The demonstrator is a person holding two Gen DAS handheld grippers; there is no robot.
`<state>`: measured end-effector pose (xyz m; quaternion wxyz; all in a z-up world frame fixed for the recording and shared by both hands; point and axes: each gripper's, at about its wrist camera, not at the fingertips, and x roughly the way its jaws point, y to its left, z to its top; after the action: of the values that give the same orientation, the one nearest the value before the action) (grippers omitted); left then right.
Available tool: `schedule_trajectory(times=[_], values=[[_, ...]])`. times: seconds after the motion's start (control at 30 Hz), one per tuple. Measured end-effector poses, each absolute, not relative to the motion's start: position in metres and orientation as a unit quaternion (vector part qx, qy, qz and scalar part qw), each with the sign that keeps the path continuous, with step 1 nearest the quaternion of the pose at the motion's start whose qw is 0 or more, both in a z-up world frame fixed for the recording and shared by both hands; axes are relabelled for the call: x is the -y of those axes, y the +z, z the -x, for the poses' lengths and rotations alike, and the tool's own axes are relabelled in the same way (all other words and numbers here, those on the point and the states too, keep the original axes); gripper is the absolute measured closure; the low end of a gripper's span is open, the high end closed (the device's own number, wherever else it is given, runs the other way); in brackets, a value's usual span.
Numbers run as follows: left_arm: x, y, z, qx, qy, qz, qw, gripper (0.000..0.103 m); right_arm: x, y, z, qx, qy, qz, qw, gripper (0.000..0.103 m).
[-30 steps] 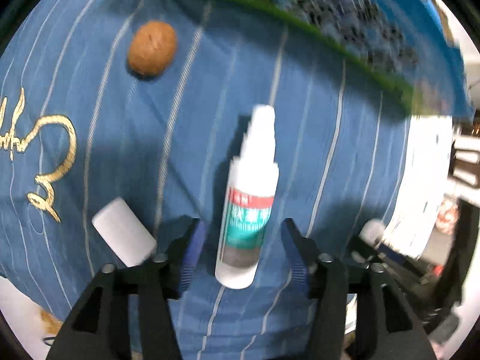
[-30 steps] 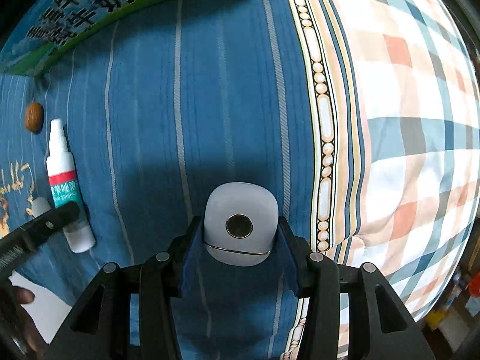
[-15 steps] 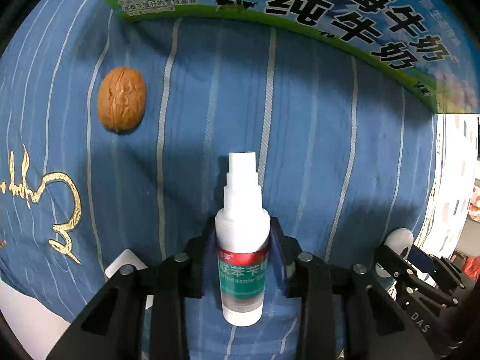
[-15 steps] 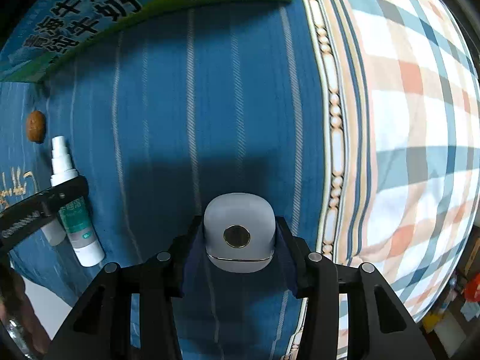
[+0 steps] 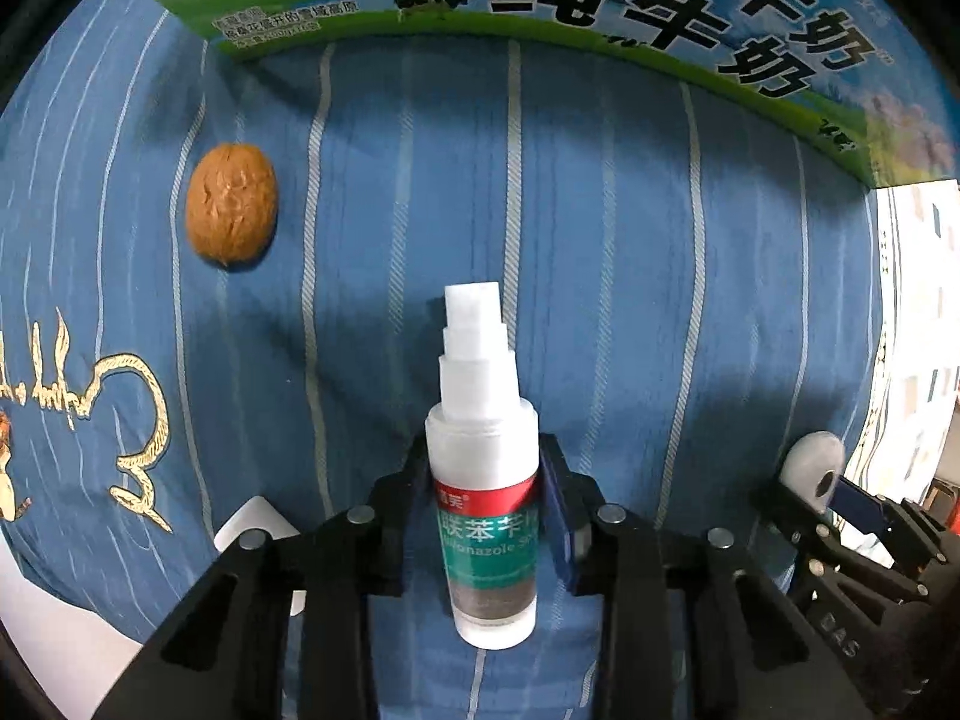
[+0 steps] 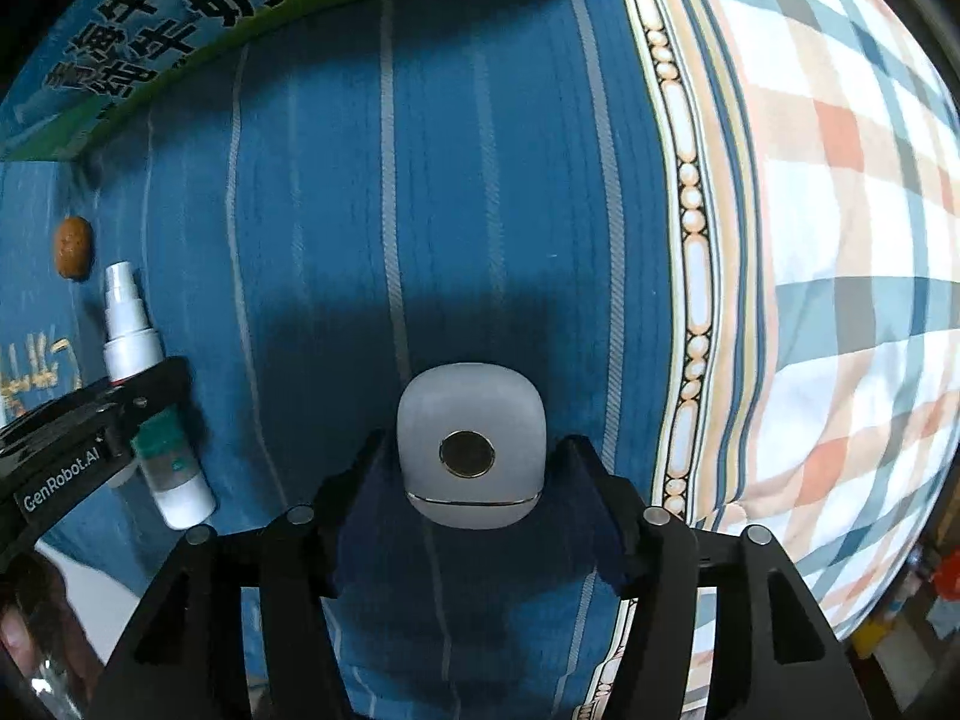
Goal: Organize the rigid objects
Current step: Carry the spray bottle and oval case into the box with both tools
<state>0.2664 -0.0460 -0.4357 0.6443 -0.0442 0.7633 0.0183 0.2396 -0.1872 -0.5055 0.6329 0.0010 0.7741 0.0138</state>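
Milk carton (image 5: 690,18), behind the spray bottle: large black characters "纯牛奶"
Spray bottle (image 5: 486,516) label: green band with "联苯苄" and "…onazole"
Left gripper (image 6: 129,414), clamped around the spray bottle: "GenRobot.AI" in white
Right gripper (image 5: 837,495), right of the spray bottle: "DAS"

Lighting uneven, focus acceptable, heavy fisheye distortion in both views.
A broad dark shadow lies on the blue striped bedspread (image 6: 480,180) around and behind the rounded white case (image 6: 471,444); the plaid quilt (image 6: 840,240) to its right is brightly lit, near washed out. Stripes bow toward black vignetted corners. The spray bottle (image 5: 483,480) appears sharp; the milk carton (image 5: 600,12) edges blur slightly.
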Motion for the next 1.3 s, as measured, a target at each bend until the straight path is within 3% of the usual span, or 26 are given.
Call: schedule_trajectory(times=[0.2, 0.5, 1.0, 1.3], values=[[0.054, -0.403, -0.245, -0.748, 0.023, 0.052, 0.661, 0.073, 0.152, -0.499, -0.226, -0.754, 0.019, 0.050, 0.654, 0.054], [0.053, -0.349, -0.222, -0.710, 0.010, 0.087, 0.698, 0.073, 0.172, -0.478, -0.206, -0.728, 0.039, 0.042, 0.683, 0.055], [0.045, -0.305, -0.235, -0.684, 0.001, 0.086, 0.725, 0.073, 0.182, -0.408, -0.216, -0.687, 0.060, 0.025, 0.723, 0.055], [0.039, -0.217, -0.247, -0.615, -0.034, 0.100, 0.781, 0.073, 0.186, -0.338, -0.220, -0.644, 0.092, -0.001, 0.759, 0.055]])
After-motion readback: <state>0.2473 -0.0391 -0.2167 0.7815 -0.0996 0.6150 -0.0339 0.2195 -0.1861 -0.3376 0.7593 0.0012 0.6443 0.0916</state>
